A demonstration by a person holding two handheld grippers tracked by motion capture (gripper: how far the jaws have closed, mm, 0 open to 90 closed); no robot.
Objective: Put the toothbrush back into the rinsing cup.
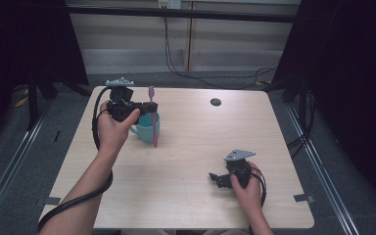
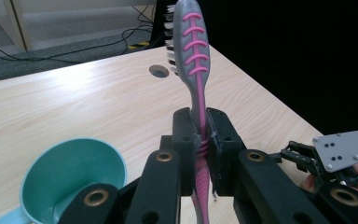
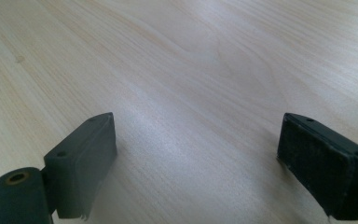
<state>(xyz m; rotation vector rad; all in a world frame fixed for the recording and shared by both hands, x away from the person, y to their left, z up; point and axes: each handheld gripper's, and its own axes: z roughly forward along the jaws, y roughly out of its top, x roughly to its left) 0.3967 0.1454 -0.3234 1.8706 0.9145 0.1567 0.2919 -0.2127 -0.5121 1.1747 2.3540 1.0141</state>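
High view. Pale wood-grain tabletop [image 1: 186, 161], rectangular, with a small round dark grommet hole [image 1: 216, 102] toward its far edge. Left claw [image 1: 149, 108], black, two-jawed, grey three-cornered plate on top, held in the person's left hand [image 1: 111, 128] above the tabletop's far-left part. Its jaws grip one pink-and-grey plastic toothbrush [image 1: 153, 117], upright, bristle end up, handle end hanging down in front of a teal plastic cup with a handle [image 1: 148, 128]. The cup stands on the tabletop directly beneath and just beside the claw. Whether the handle tip touches the cup cannot be told. Right claw [image 1: 215, 177], black, same build, held low at the near-right part of the tabletop in the person's right hand [image 1: 247, 188], well apart from cup and toothbrush.

Left gripper view. Both black jaws clamped tight on the toothbrush [image 2: 197, 84] at its pink neck; the grey head with pink ribs and white bristles rises above the jaws. Teal cup [image 2: 70, 172] lower left, mouth open, interior bare. Grommet hole [image 2: 159, 71] beyond. The other claw's grey plate shows at the right edge.

Right gripper view. Right claw [image 3: 196, 158] with jaws spread wide, nothing between them, pale tabletop [image 3: 182, 70] close beneath.
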